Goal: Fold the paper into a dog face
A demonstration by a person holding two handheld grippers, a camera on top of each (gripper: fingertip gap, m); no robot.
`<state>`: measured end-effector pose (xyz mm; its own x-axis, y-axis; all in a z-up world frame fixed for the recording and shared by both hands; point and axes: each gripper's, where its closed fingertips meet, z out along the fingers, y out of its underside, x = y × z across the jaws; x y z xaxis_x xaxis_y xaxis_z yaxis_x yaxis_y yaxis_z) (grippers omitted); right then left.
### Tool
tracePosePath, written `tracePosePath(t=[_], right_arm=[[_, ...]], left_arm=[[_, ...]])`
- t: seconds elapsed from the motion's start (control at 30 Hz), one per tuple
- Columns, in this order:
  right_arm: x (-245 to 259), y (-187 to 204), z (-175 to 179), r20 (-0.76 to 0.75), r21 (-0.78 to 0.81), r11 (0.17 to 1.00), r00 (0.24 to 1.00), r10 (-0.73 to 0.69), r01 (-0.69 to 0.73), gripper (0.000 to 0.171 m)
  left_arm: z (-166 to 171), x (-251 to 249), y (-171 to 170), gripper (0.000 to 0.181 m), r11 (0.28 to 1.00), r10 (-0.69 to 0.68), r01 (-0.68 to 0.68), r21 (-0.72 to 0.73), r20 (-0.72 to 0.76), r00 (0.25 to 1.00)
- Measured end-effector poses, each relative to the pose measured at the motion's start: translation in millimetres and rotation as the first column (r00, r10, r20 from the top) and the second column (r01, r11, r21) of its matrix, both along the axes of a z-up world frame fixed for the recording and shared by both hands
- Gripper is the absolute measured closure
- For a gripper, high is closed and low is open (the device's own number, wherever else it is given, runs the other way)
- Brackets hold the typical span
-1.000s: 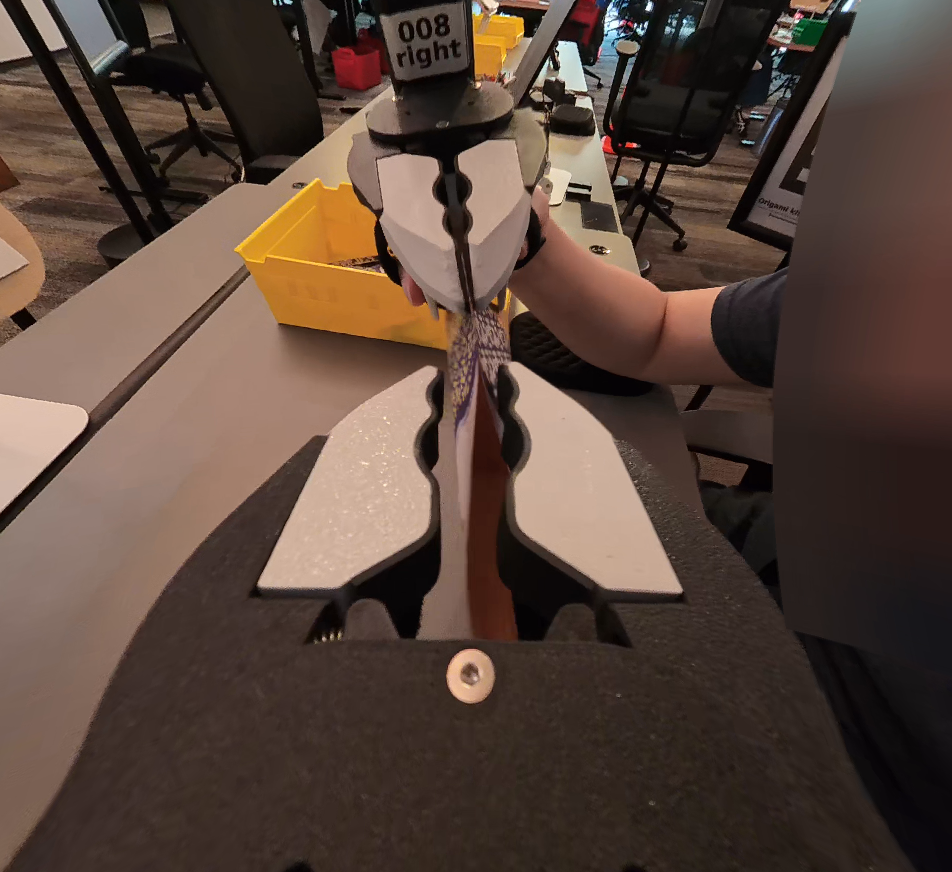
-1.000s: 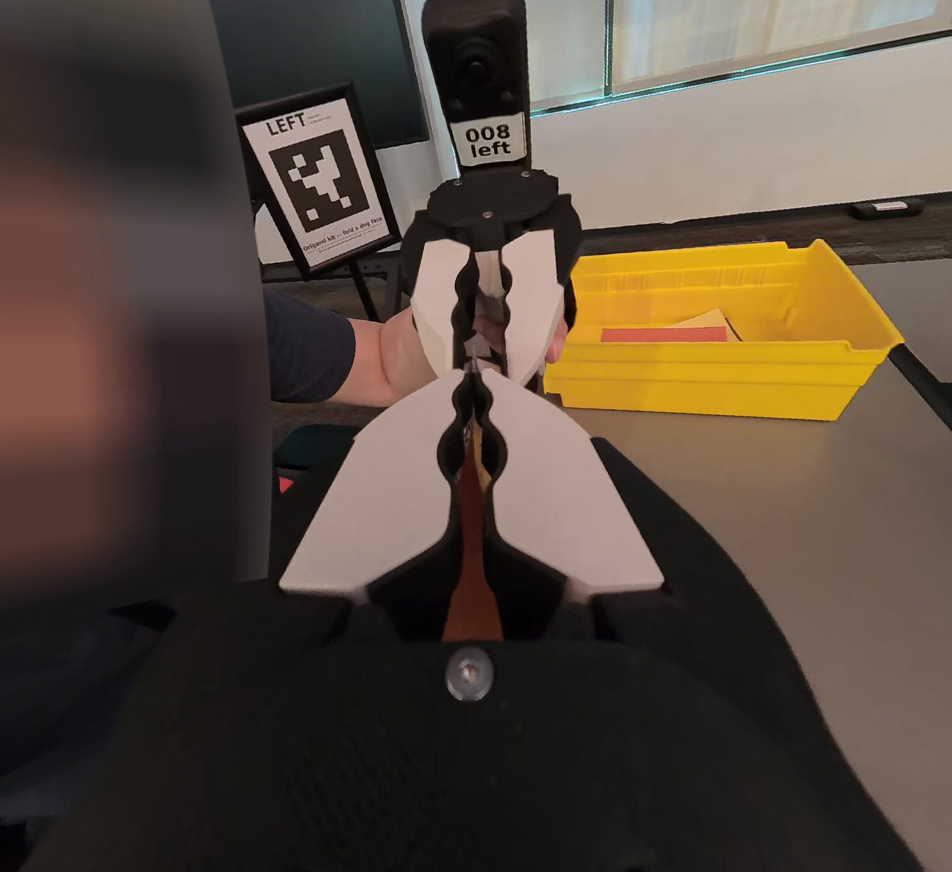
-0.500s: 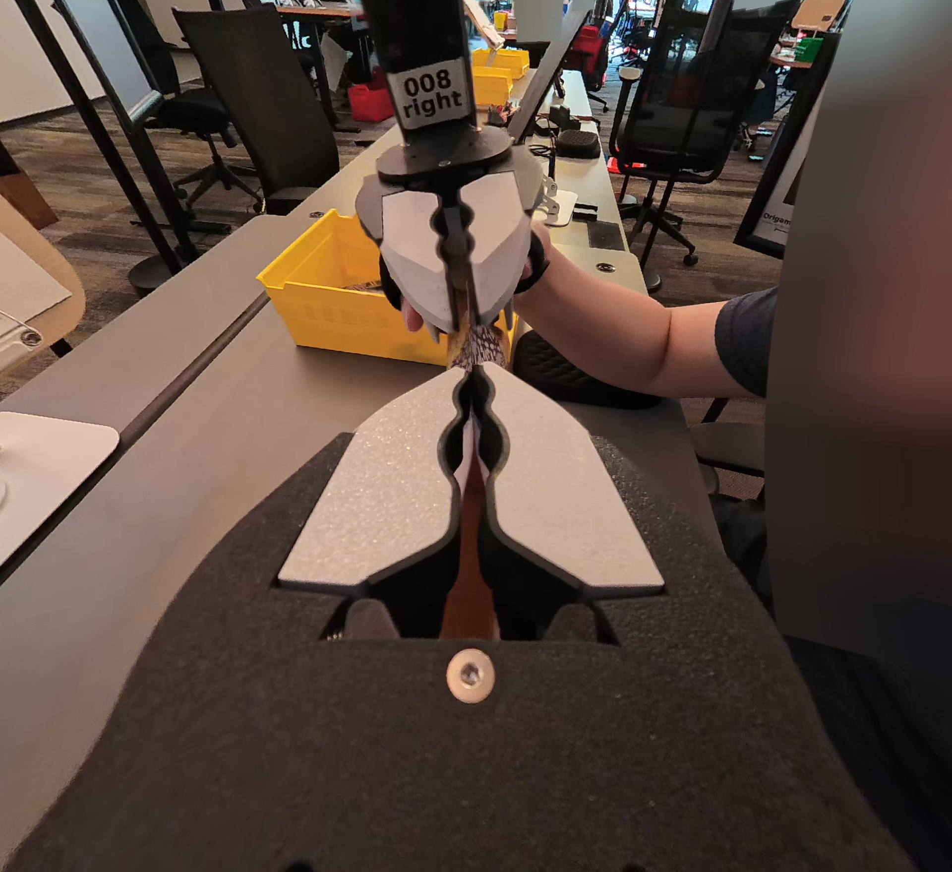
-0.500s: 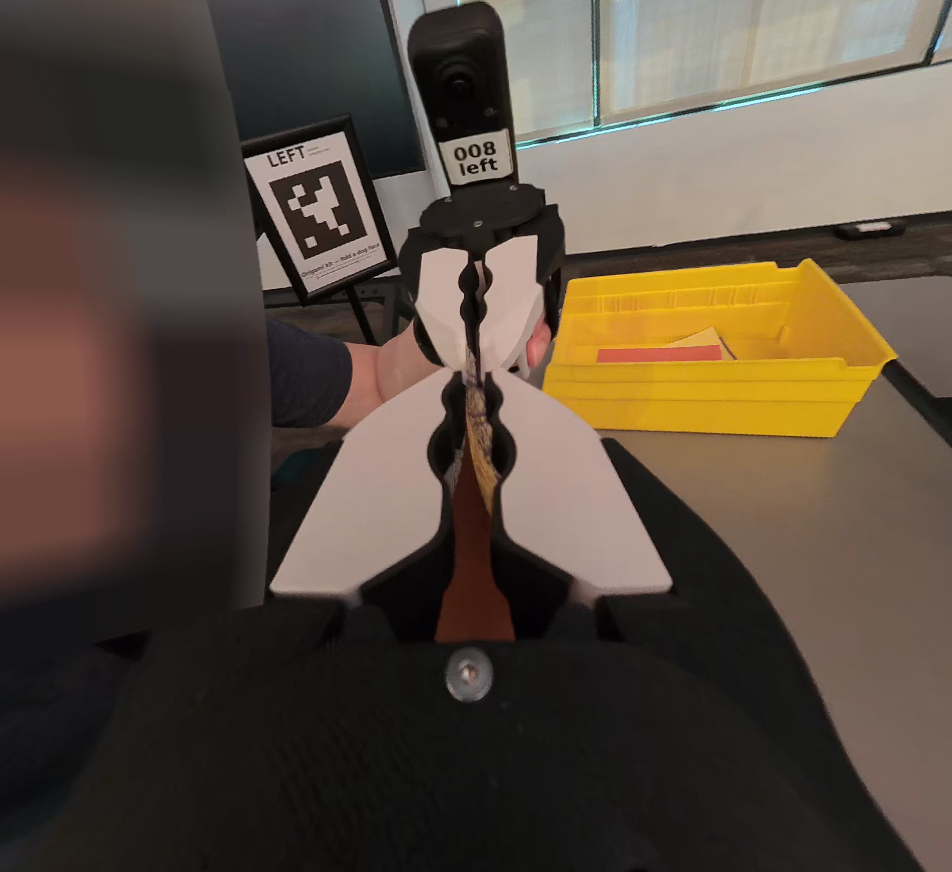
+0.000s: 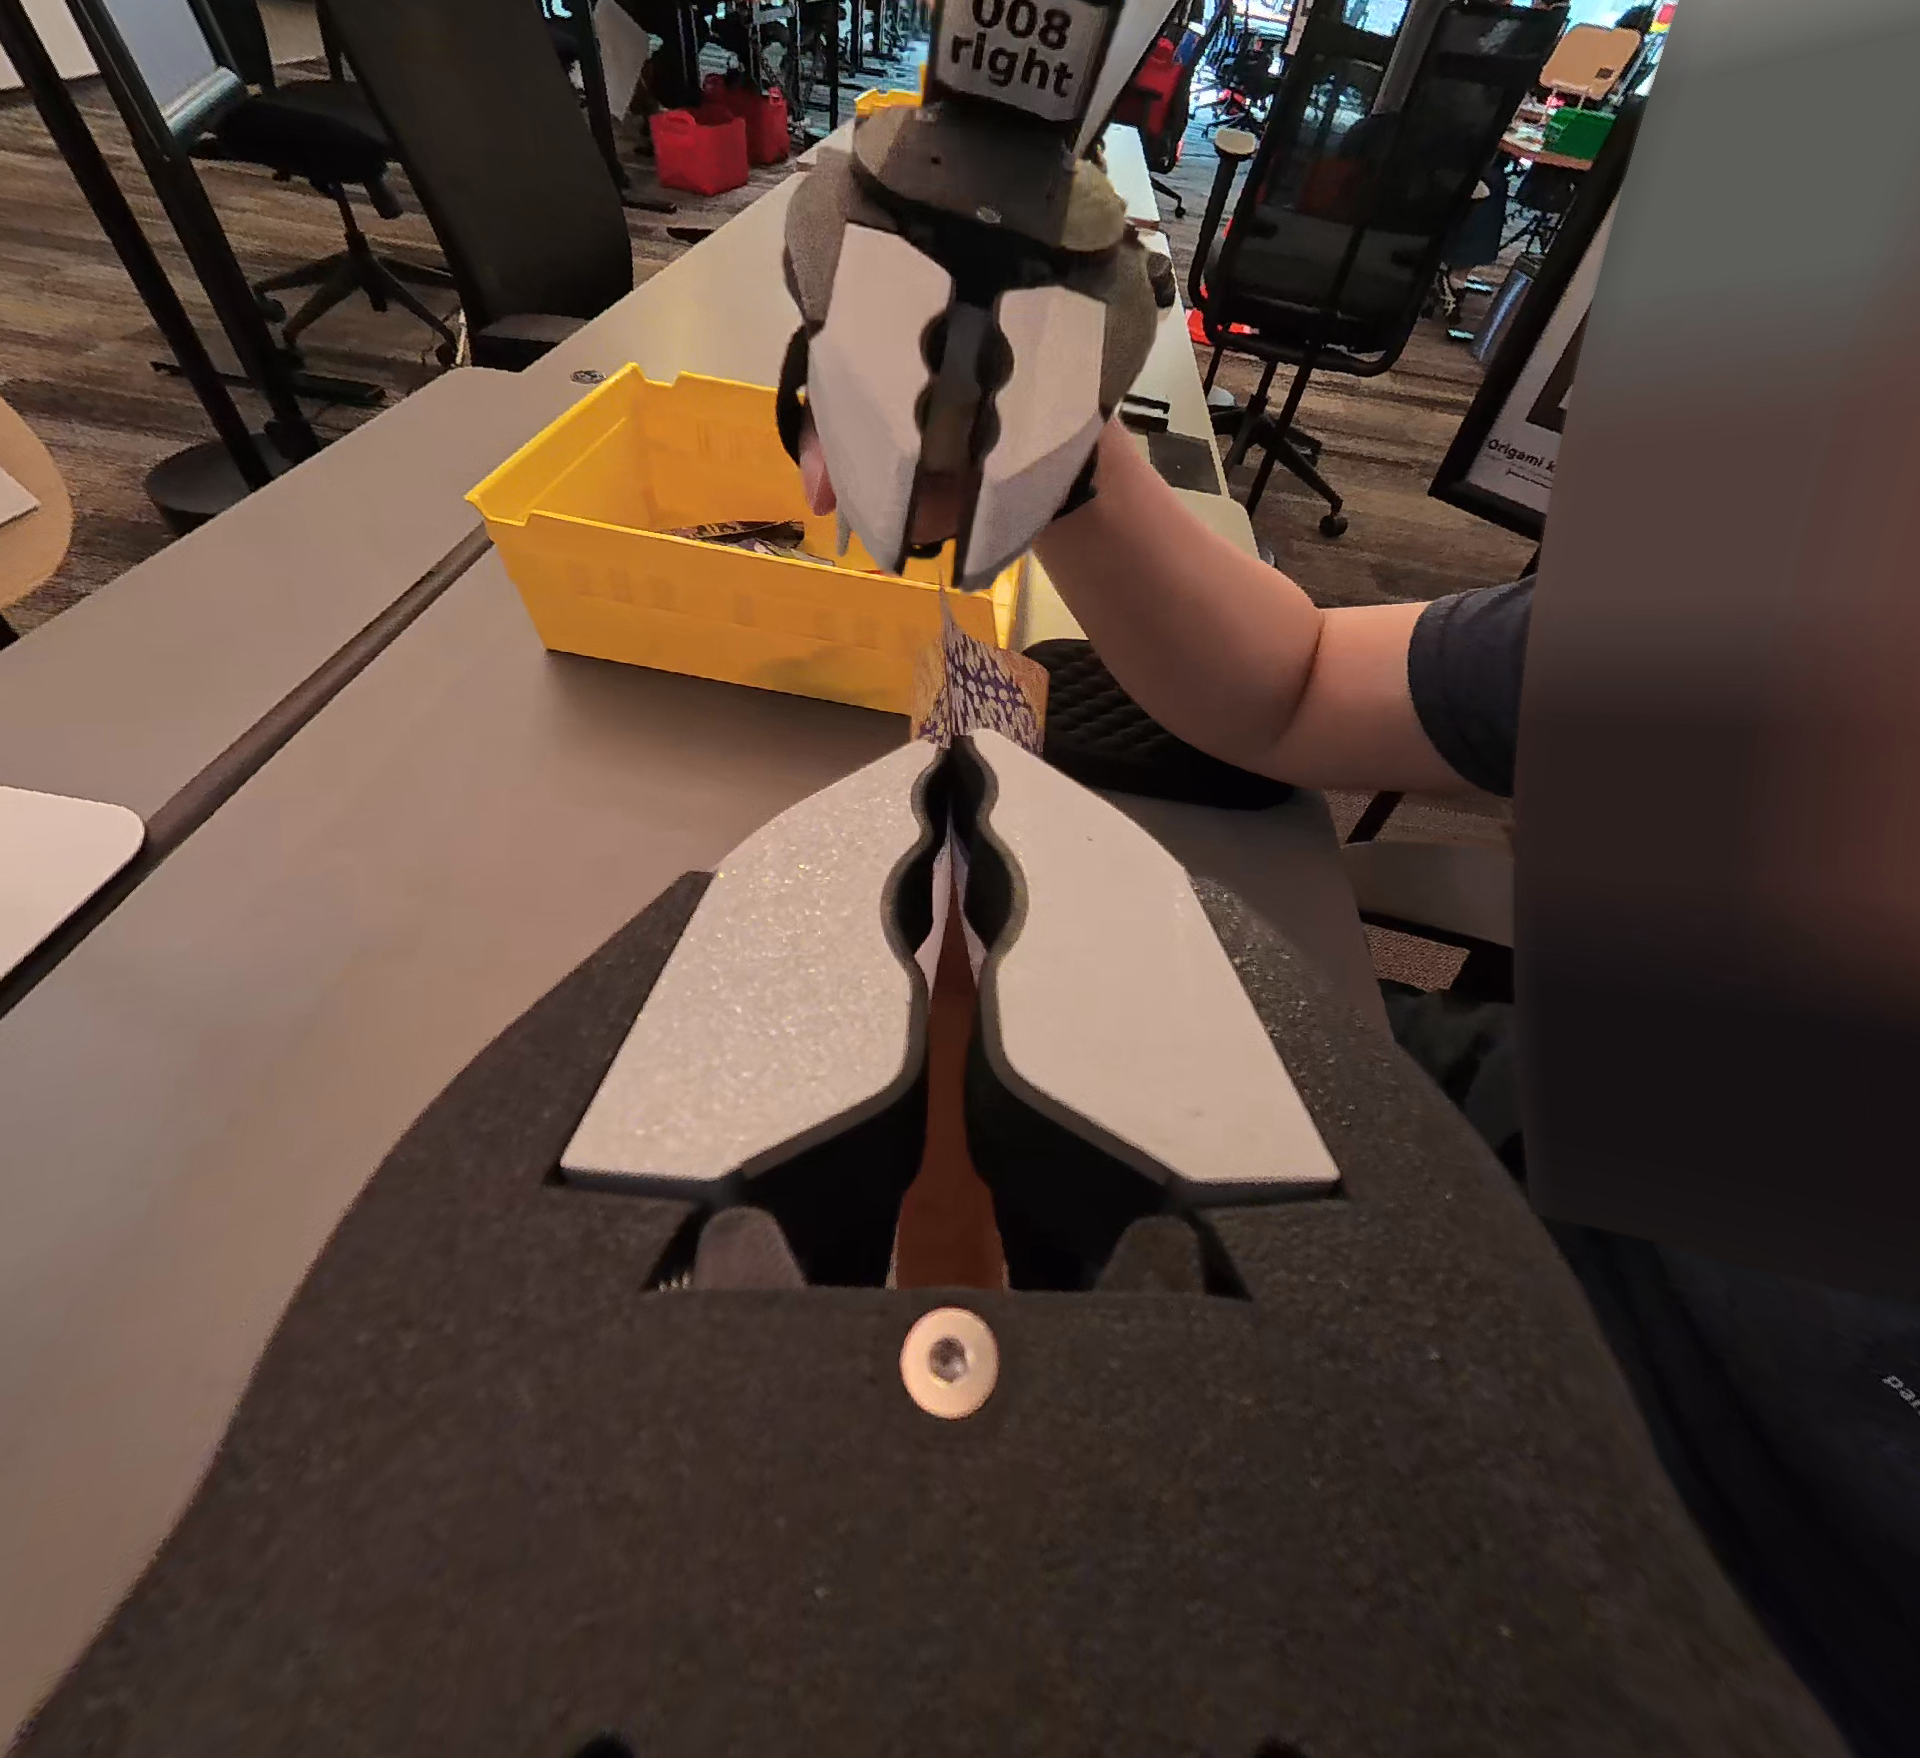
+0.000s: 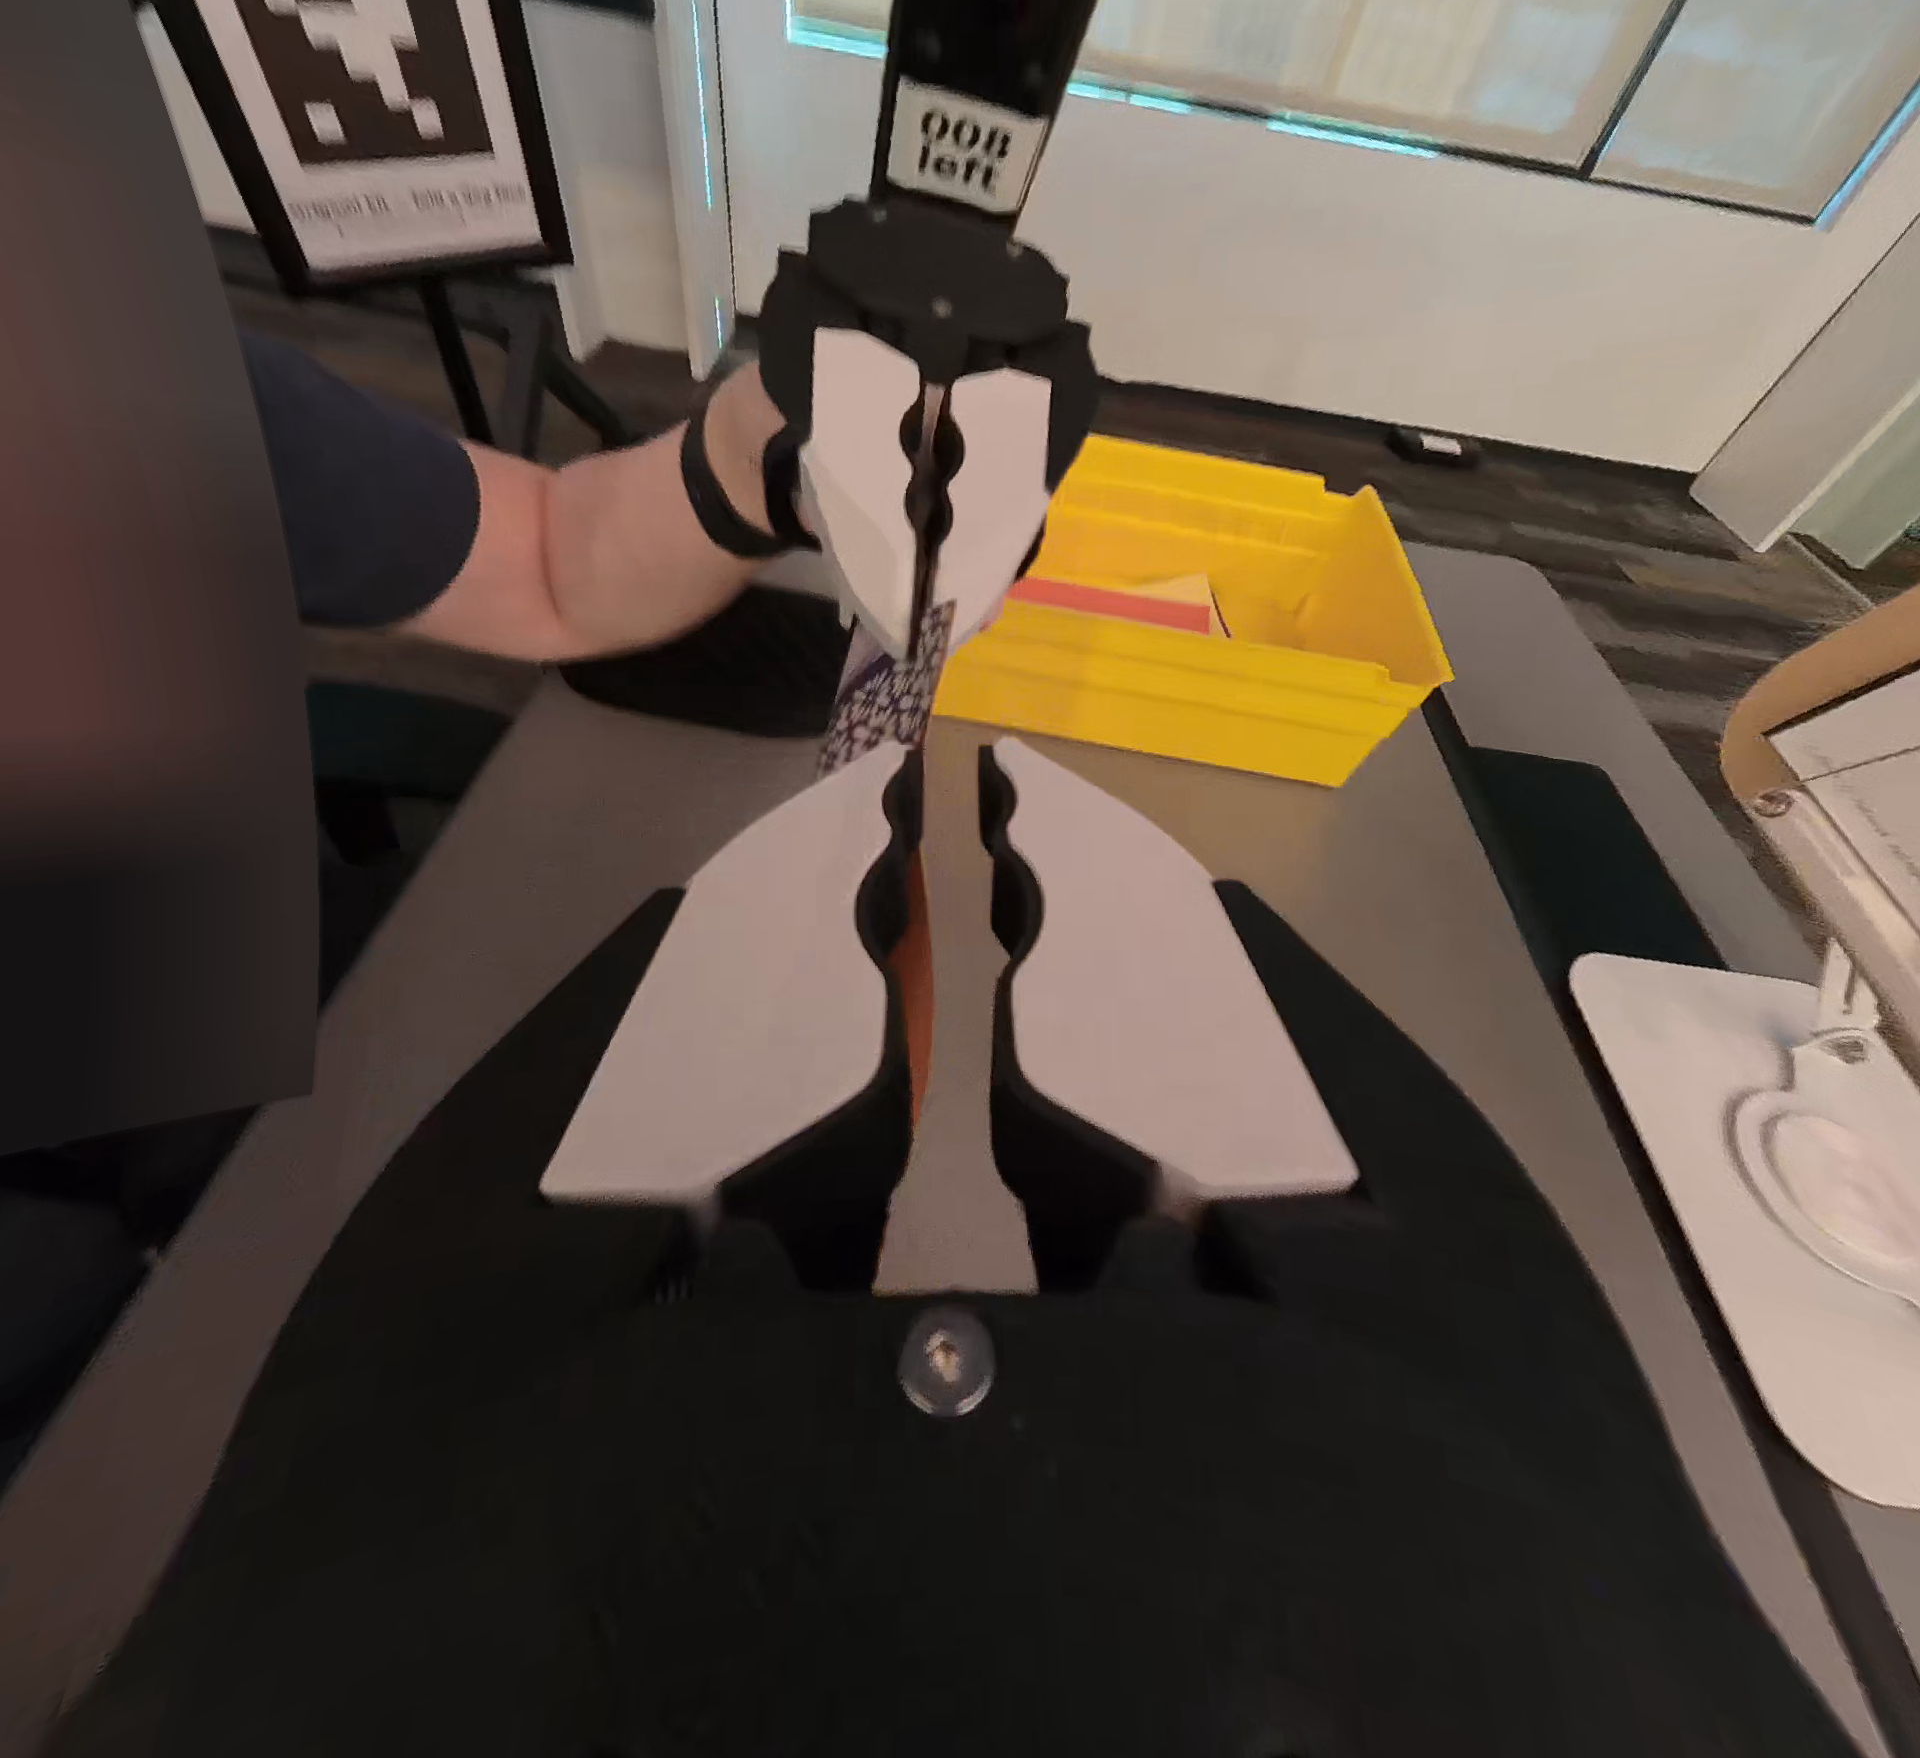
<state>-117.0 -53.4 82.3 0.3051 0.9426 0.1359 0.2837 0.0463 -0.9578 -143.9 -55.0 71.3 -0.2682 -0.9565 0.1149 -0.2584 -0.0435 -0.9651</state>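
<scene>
The paper [image 5: 977,690] is folded, with a purple-and-white pattern outside and brown inside, and is held upright above the grey table [image 5: 416,825]. My left gripper [image 5: 954,752] is shut on it, and the patterned end sticks out past the fingertips. My right gripper [image 6: 951,758] faces the left one with its jaws a little apart. A brown edge of the paper [image 6: 920,929] lies against its left finger. In the right wrist view the left gripper [image 6: 916,643] pinches the patterned paper [image 6: 883,700]. In the left wrist view the right gripper [image 5: 935,570] hangs just above the paper's tip.
A yellow bin [image 5: 665,607] with coloured papers stands on the table behind the grippers; it also shows in the right wrist view [image 6: 1195,700]. A black padded rest [image 5: 1122,732] lies under the person's forearm. A white stand base [image 6: 1714,1137] sits at the table's right. The grippers are tip to tip, or close to it.
My right gripper's jaws have parted from shut on the paper. The two grippers have drawn a little apart, and the left one keeps hold of the paper.
</scene>
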Motion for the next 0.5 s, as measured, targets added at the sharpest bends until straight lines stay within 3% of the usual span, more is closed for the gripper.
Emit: tracePosePath(t=[0.33,0.5], right_arm=[[-3.2,-3.9,-6.7,0.029,-0.036,0.999,0.999,0.028,-0.027,0.17],[-5.1,-5.3,-8.6,0.014,-0.086,0.995,0.999,0.045,-0.044,0.167]], left_arm=[[-1.6,0.1,-4.8,0.181,1.0,-0.021,0.021,0.023,-0.008,1.0],[-2.5,0.6,-4.9,0.181,0.999,-0.019,0.02,0.03,-0.013,1.0]])
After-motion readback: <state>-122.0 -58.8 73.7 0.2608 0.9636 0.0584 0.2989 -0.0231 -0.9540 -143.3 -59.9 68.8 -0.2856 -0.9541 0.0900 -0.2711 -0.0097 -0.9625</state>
